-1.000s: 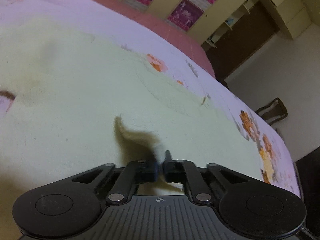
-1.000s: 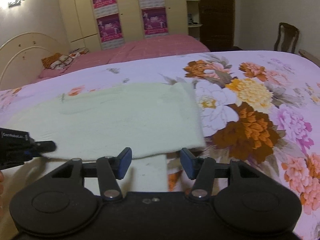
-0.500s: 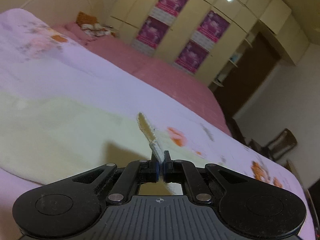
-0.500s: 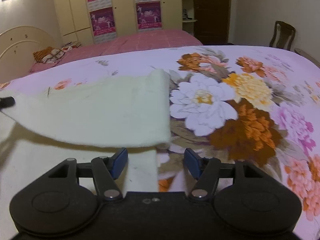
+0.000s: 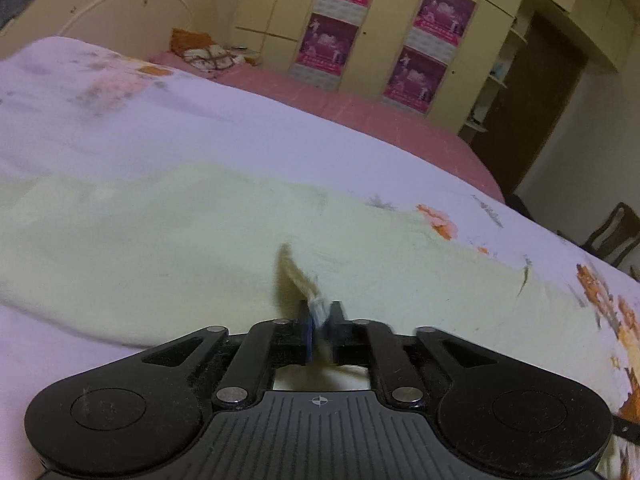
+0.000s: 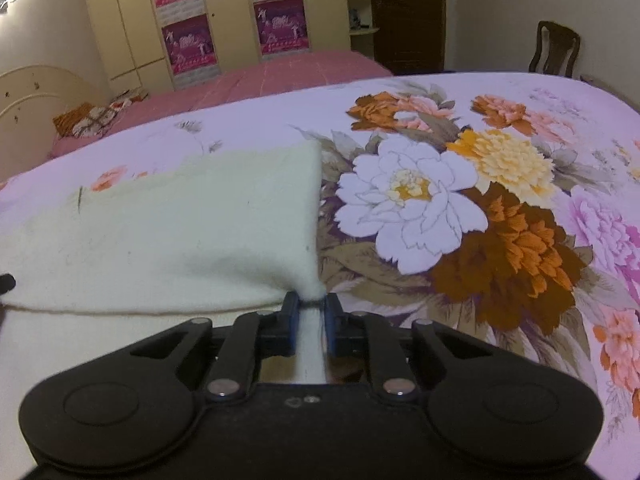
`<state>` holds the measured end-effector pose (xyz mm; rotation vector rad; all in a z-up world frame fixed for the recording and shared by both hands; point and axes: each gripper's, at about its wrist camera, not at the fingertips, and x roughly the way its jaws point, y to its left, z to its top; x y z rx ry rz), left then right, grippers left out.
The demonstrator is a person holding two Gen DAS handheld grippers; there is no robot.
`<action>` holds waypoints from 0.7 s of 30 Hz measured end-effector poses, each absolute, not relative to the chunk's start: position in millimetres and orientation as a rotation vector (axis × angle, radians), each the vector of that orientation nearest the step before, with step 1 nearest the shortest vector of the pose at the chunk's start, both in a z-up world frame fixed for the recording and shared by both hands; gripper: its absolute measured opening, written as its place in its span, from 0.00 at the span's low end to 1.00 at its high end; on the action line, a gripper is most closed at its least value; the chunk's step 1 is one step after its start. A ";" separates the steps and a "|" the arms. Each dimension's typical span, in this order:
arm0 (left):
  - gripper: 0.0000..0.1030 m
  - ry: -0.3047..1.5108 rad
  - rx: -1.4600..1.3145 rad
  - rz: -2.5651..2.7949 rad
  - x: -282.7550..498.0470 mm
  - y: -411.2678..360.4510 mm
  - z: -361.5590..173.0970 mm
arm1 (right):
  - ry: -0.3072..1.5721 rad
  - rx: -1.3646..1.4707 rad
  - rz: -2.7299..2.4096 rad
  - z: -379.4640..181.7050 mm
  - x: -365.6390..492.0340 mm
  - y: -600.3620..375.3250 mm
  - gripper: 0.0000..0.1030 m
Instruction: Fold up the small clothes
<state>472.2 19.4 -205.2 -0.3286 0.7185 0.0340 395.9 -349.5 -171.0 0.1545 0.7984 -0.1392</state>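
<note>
A pale cream cloth (image 5: 192,236) lies spread on the floral bedspread (image 5: 120,128). My left gripper (image 5: 321,326) is shut on a thin edge of the cloth, which sticks up between the jaws. In the right wrist view the cloth (image 6: 168,236) is folded over itself, with its right edge near the big white flower. My right gripper (image 6: 310,318) is shut on the cloth's near right corner. The tip of the left gripper (image 6: 6,282) shows at the far left, at the same folded edge.
The floral bedspread (image 6: 500,208) stretches right and forward. A second bed with a pink cover (image 6: 280,76) stands behind, with wardrobes (image 6: 224,12) along the wall. A wooden chair (image 6: 554,50) stands at the far right.
My right gripper has closed on the cloth's near right corner; it was open before. My left gripper has carried its held edge over and lowered it, so the cloth lies folded.
</note>
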 end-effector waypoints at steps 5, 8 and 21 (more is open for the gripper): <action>0.43 0.634 -0.304 0.046 443.9 25.7 -182.0 | 0.747 0.190 -0.151 -148.6 382.6 -363.4 0.29; 0.43 0.630 -0.292 -0.023 454.2 8.6 -176.3 | 0.730 0.210 -0.152 -143.4 401.5 -367.9 0.29; 0.44 0.743 -0.275 -0.030 475.7 -4.8 -187.6 | 0.803 0.119 -0.182 -164.7 444.0 -352.4 0.31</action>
